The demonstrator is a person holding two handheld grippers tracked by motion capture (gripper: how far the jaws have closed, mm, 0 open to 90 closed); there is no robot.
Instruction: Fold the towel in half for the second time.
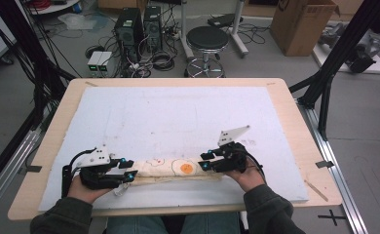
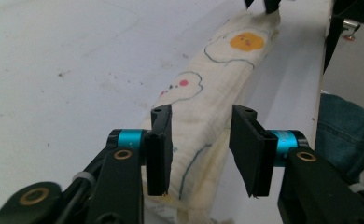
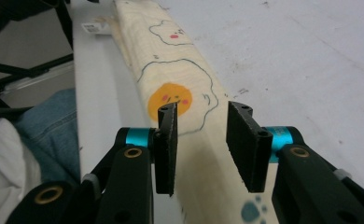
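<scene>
Each hand-held gripper is black. The left gripper point(image 1: 125, 170), at the lower left of the high view, and the right gripper point(image 1: 206, 161), right of centre, both carry a pale grey three-cornered plate on top and a black cable in a loop. In the gripper views, each has two flat black jaws with small screws at the tips, turquoise collars behind them and brass-coloured rings on the arms. The person wears dark olive sleeves point(image 1: 61, 216) and blue jeans point(image 2: 341, 126).
</scene>
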